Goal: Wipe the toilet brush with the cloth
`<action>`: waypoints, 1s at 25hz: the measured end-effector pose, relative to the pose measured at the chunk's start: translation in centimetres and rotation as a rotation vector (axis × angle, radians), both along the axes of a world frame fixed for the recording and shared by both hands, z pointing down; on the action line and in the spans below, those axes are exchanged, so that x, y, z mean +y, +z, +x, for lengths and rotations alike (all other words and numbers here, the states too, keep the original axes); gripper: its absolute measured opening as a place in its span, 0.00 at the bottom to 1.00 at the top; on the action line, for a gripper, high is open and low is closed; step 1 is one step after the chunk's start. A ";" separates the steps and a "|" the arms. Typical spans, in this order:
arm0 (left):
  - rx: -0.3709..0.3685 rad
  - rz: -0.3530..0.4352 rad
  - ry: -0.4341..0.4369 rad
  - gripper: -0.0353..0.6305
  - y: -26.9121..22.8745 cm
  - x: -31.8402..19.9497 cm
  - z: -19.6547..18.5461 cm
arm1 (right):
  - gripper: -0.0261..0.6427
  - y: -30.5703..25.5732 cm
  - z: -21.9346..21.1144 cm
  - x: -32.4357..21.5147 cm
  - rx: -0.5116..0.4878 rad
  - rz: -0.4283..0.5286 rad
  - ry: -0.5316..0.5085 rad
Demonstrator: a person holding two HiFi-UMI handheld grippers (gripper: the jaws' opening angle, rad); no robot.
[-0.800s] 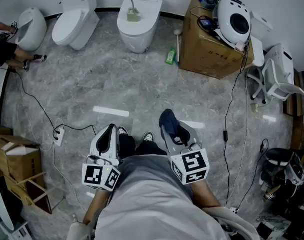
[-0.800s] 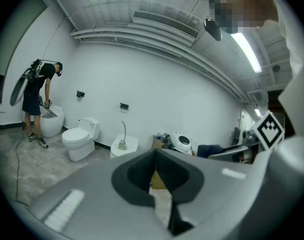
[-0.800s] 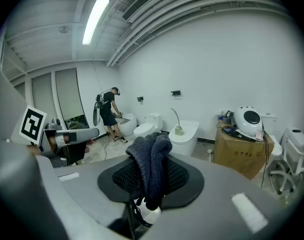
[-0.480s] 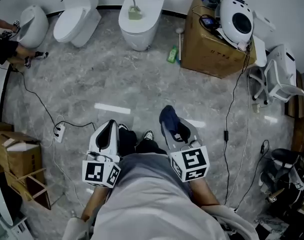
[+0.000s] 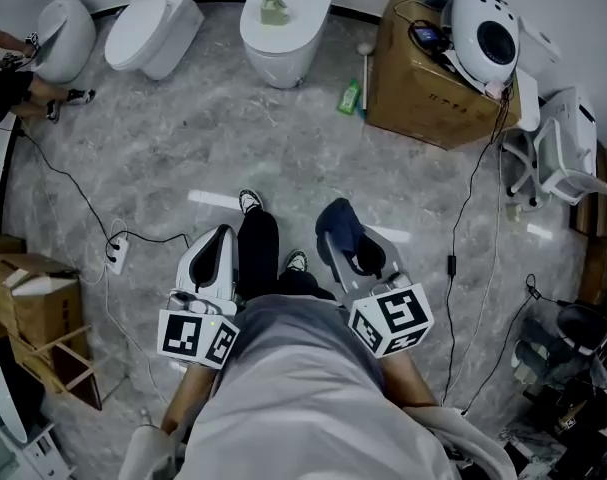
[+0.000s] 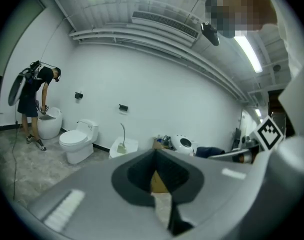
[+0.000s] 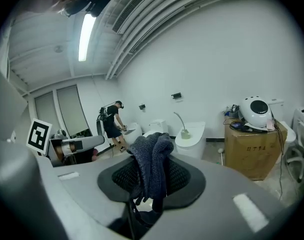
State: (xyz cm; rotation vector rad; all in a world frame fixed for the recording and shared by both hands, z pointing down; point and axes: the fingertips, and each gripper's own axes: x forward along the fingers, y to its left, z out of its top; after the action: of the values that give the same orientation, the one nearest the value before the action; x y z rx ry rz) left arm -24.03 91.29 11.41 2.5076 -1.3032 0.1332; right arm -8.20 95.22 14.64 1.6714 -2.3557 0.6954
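The toilet brush (image 5: 272, 6) with its curved pale handle rests on the lid of the middle white toilet (image 5: 283, 43), far ahead across the grey marble floor. It also shows small in the left gripper view as the toilet brush (image 6: 122, 138) and in the right gripper view as the toilet brush (image 7: 182, 127). My right gripper (image 5: 336, 244) is shut on a dark blue knitted cloth (image 5: 339, 230), which bunches over the jaws as the cloth (image 7: 152, 160). My left gripper (image 5: 219, 240) is held beside it at waist height, shut with nothing in it. Both are far from the brush.
A cardboard box (image 5: 421, 88) carrying a white round device stands right of the toilet, with a green bottle (image 5: 350, 96) at its foot. Two more toilets (image 5: 151, 26) and another person (image 5: 8, 90) are at the left. Cables and a power strip (image 5: 115, 257) cross the floor; a white chair (image 5: 563, 153) is at right.
The person has stepped forward, one foot now out in front. The toilets and box have slid toward the top of the view. The cloth stays held.
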 end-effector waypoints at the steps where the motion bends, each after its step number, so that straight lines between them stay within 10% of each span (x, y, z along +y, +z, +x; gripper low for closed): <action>1: 0.003 -0.012 0.004 0.05 0.4 -0.6 0.1 | 0.19 0.2 0.0 -0.6 0.014 -0.010 -0.001; 12: -0.012 -0.132 0.067 0.05 2.8 -10.9 0.8 | 0.20 1.2 -1.2 -10.6 0.102 -0.110 -0.042; 25: -0.085 -0.095 0.054 0.05 1.3 -25.7 -3.7 | 0.19 0.3 -5.6 -24.9 0.135 -0.143 -0.083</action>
State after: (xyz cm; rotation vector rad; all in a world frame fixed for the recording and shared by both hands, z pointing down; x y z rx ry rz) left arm -27.70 65.56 12.73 2.4822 -1.2307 0.3097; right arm -13.85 70.33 14.94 1.5033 -2.2125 0.6948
